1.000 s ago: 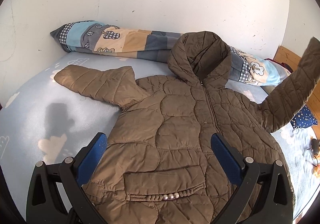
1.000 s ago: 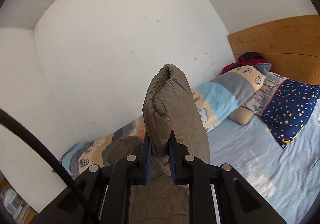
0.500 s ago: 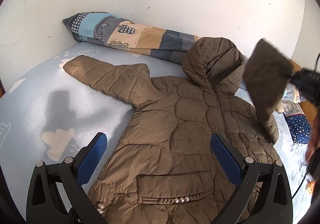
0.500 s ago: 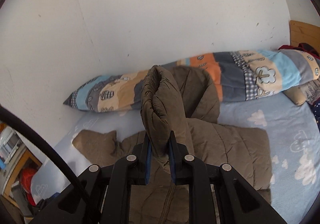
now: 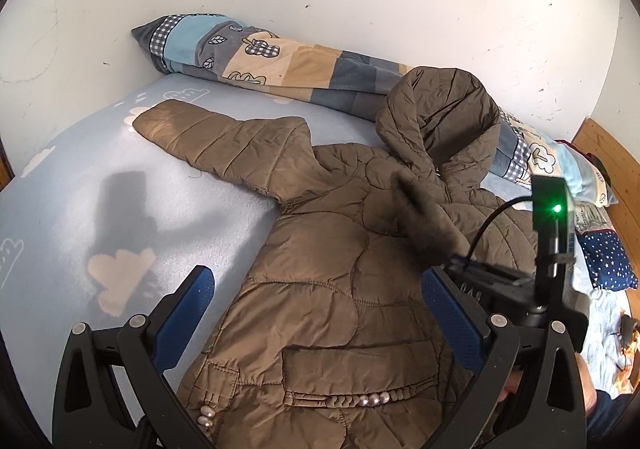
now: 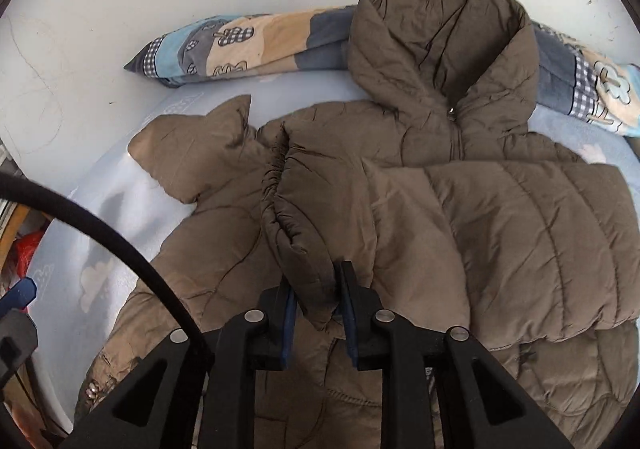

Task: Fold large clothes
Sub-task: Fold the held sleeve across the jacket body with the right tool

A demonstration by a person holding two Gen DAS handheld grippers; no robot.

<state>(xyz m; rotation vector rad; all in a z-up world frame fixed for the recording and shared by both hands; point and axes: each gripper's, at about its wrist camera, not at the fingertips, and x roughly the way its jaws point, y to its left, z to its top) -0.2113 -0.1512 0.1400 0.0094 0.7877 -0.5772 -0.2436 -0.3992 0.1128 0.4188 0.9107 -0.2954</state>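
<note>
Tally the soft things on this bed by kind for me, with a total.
Brown puffer jacket: 1
Patchwork bolster: 1
Starry navy cushion: 1
Total: 3

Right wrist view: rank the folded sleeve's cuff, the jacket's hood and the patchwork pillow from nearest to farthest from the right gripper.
1. Sleeve cuff: between the fingers of the right gripper, which have just been opening.
2. Hood: farther up the jacket, right of centre.
3. Patchwork pillow: against the wall, behind the hood.
</note>
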